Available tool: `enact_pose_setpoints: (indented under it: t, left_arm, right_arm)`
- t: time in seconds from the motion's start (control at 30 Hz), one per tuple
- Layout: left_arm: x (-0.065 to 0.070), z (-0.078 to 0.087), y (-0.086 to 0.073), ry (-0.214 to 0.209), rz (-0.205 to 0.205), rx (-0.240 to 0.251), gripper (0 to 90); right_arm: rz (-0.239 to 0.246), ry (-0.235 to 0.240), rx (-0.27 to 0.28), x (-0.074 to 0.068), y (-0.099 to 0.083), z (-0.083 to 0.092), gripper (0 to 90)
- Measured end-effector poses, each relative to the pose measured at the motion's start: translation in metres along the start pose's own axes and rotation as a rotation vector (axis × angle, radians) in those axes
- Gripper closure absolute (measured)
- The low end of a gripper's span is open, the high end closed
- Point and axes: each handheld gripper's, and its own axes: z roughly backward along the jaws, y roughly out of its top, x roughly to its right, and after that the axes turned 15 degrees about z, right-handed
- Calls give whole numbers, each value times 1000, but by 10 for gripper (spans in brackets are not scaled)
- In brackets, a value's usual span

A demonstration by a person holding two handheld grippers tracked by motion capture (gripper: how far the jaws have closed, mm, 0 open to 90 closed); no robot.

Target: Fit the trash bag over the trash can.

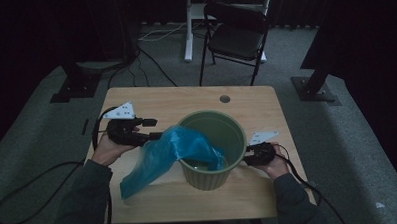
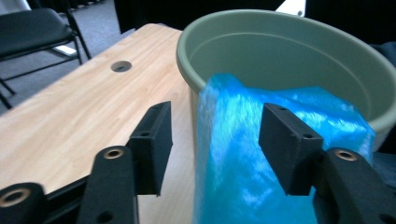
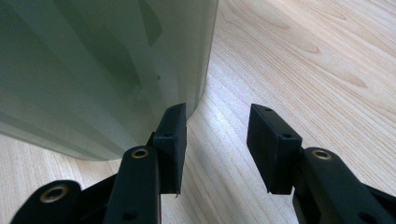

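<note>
Two claws flank the green bin (image 1: 210, 156): left claw (image 2: 215, 140) spread around the blue bag (image 1: 160, 161) draped over the bin's rim, right claw (image 3: 217, 140) spread beside the bin's wall.

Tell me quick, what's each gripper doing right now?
Left gripper: open, blue bag loose between its jaws.
Right gripper: open, holding nothing, beside the green bin.

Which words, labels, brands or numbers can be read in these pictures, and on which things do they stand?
None can be read: the green bin, the blue plastic bag, the wooden table and both grippers' black jaws bear no visible writing. The dots on the grey plate are not readable text.
</note>
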Motion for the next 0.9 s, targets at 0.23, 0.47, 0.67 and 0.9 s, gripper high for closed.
enact_pose_setpoints:
  t: [0.23, 0.47, 0.67, 0.9]
  left_arm:
    - [-7, -8, -13, -63, 36, -33, 346]
    - [-9, -34, -21, -36, 56, -99, 491]
    - [-4, -40, -11, -14, 42, -77, 826]
    - [-2, -36, 6, -13, 54, 12, 889]
  right_arm:
    - [1, 2, -3, 0, 0, -1, 567]
    - [4, 1, -6, 0, 0, -1, 567]
    - [3, -1, -2, 1, 0, 0, 567]
    - [-3, -15, 1, 2, 0, 3, 567]
